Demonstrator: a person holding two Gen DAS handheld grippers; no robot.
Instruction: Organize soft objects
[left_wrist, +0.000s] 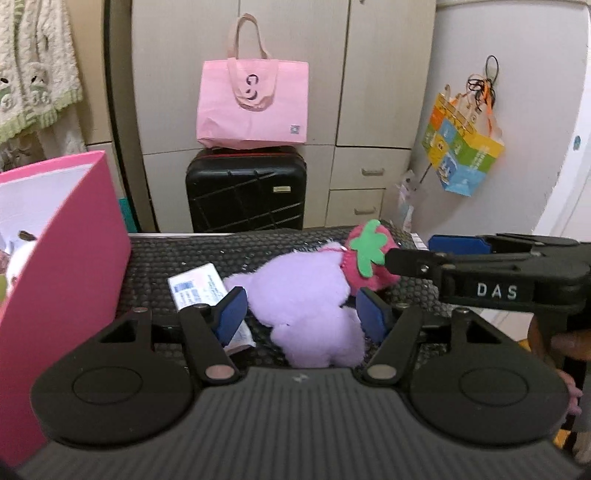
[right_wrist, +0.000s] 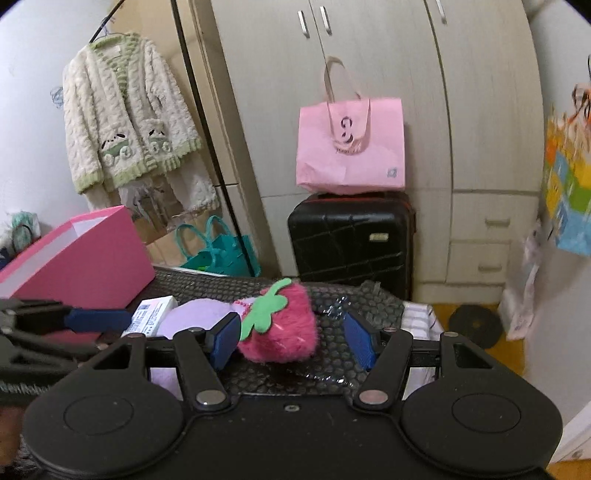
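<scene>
both grippers bracketing the plush, nothing clamped yet

i have the left gripper low in its own view, jaws apart around the lilac body of the purple plush toy. its right pad seems to brush the fur, the left pad stands just off it, so i read this as straddling, not a grip. the toy lies in the middle of the black honeycomb mat, probably so either hand can reach it.

the right gripper sits centre-low in its view, jaws apart on either side of the pink strawberry hat at the plush's head end. the left pad is against the hat's green leaf edge; the right pad is clear of it with mat showing between. in the left view that gripper enters from the right edge with its finger tip at the hat.

i judge the two-handed approach is meant to lift a floppy thing by both ends so it doesn't sag.

room to move: the open pink box stands at the left of the frame, just beside the mat, the likely destination. a white packet lies touching the plush near my left pad and could get nipped. the mat's far edge is near the hat, with a black suitcase beyond it, so pushing forward risks sliding the toy off.
</scene>
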